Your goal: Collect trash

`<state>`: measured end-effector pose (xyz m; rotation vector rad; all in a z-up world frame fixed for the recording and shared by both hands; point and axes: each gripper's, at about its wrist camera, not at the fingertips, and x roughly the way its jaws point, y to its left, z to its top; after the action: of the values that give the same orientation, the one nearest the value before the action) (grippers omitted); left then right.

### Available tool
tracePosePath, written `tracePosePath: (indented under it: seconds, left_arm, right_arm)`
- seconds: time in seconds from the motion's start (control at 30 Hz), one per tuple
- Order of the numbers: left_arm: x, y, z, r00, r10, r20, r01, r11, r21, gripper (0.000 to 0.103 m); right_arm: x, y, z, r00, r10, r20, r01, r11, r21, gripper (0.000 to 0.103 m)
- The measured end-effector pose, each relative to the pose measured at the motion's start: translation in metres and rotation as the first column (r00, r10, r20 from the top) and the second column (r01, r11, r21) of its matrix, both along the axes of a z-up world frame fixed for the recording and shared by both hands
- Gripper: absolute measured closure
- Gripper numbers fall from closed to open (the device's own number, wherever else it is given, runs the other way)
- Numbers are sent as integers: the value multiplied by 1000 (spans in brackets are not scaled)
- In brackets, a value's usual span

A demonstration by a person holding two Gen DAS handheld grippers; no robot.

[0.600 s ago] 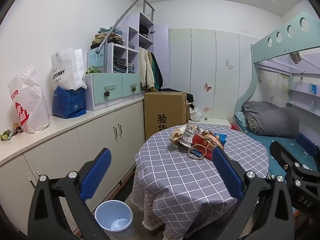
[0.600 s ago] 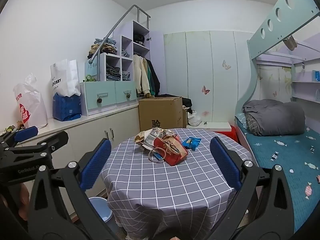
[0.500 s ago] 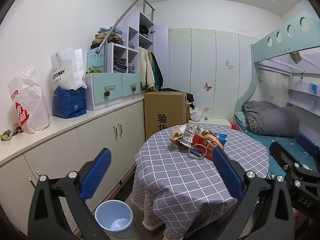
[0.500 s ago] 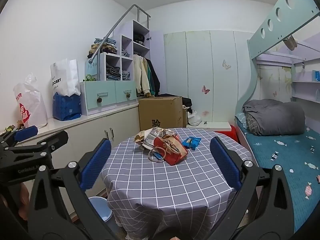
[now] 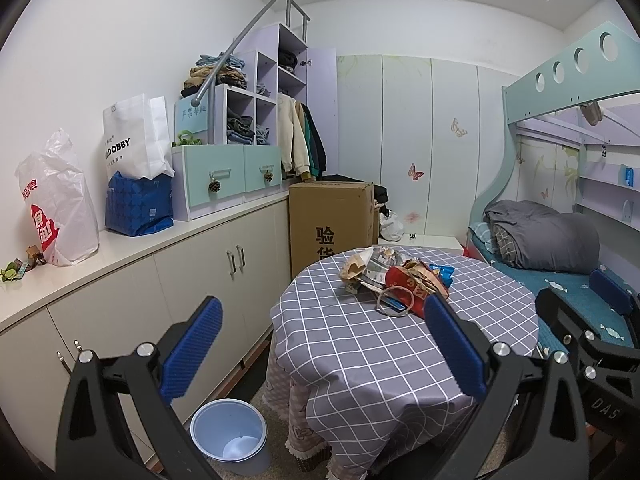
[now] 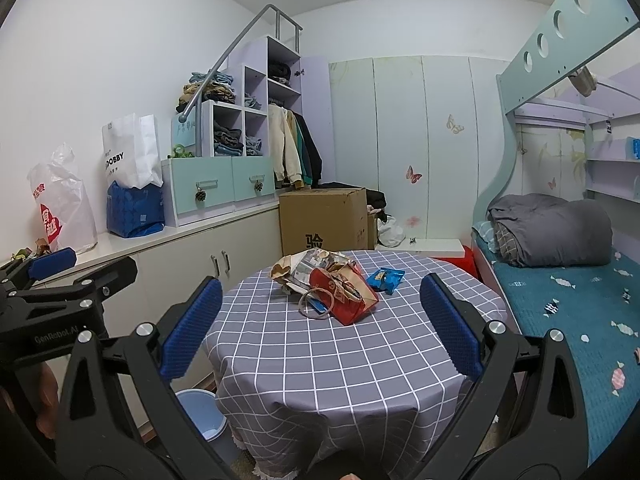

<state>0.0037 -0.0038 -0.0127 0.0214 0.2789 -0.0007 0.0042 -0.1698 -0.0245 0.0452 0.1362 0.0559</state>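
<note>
almost no change since half second ago: both views hold same framing, trash pile unmoved. left gripper (image 5: 320,344) jaws wide apart, nothing between ribbed blue pads; right gripper (image 6: 320,322) same, spread and empty, short of round table (image 6: 328,364). table wears grey checked cloth, soft drape. trash pile (image 6: 326,286) sits on far half of table: crumpled paper, glossy red bag with looped handle, blue snack wrapper (image 6: 385,279) just beside it. pale blue plastic bin (image 5: 229,435), round, on floor left of table.
</note>
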Motion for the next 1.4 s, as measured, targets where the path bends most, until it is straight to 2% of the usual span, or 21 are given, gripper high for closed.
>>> tracePosePath:
  seconds: [0.57, 0.8, 0.93, 1.2, 1.4]
  left_arm:
    - [1, -4, -4, 1000, 10, -2, -10, 1000, 19, 4]
    - [1, -5, -4, 1000, 9, -3, -9, 1000, 21, 4]
    - [1, -6, -2, 1000, 9, -5, -9, 1000, 19, 4]
    - [2, -7, -1, 1000, 8, -5, -7, 1000, 23, 4]
    - [2, -8, -3, 1000, 10, -8, -10, 1000, 26, 4]
  right_arm:
    - [2, 1, -13, 1000, 6, -5, -6, 1000, -5, 6]
    - [3, 0, -14, 999, 6, -41, -7, 1000, -2, 6]
    - [2, 1, -14, 1000, 7, -20, -7, 1000, -12, 6]
    - [3, 0, -12, 997, 6, -82, -10, 999, -48, 6]
    - [3, 0, -12, 998, 8, -58, -10, 1000, -29, 6]
